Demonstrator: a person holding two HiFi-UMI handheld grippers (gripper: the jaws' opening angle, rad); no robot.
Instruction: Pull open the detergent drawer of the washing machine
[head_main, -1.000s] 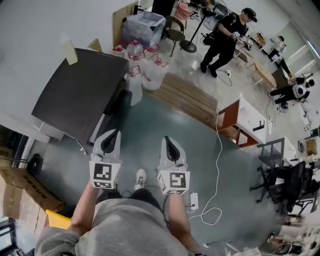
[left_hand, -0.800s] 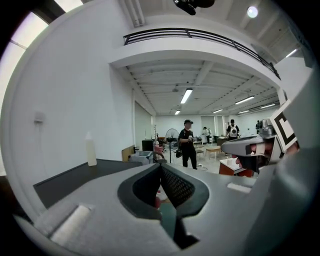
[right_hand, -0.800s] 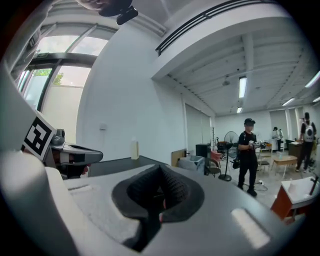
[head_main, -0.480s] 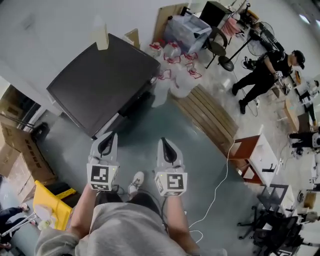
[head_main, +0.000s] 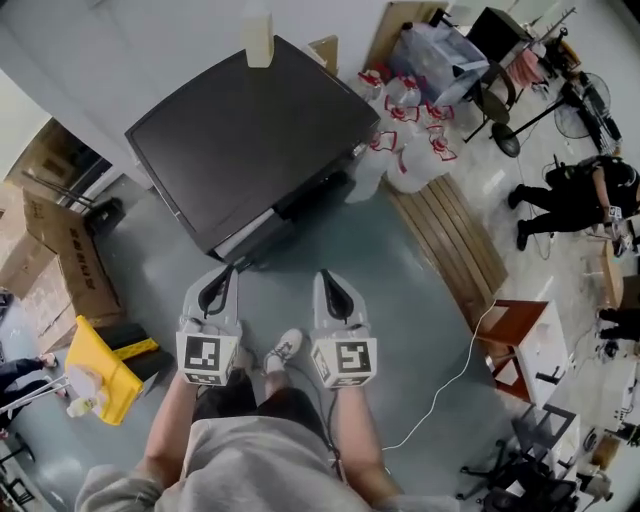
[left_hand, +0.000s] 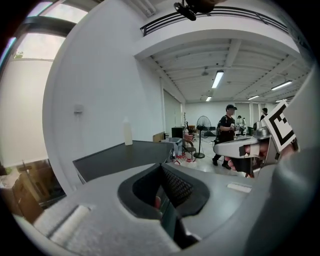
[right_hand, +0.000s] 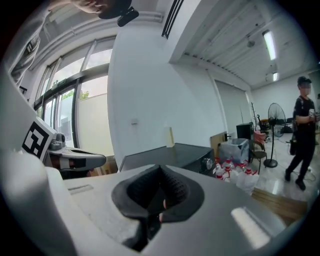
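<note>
- Left claw: jaws together, empty.
- Right claw: jaws together, empty.
- Washing machine: dark-topped, against the wall, ahead of both claws, apart from them; its detergent drawer cannot be made out.

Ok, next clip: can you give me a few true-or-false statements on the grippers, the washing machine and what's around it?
1. The left gripper and right gripper are both short of the washing machine and touch nothing. True.
2. The right gripper is clamped on the drawer handle. False: its jaws are together on nothing, in open air.
3. A pale bottle stands on the machine's dark top. True.
4. In the head view the water jugs sit left of the machine. False: they are at its right; cardboard boxes are at its left.
</note>
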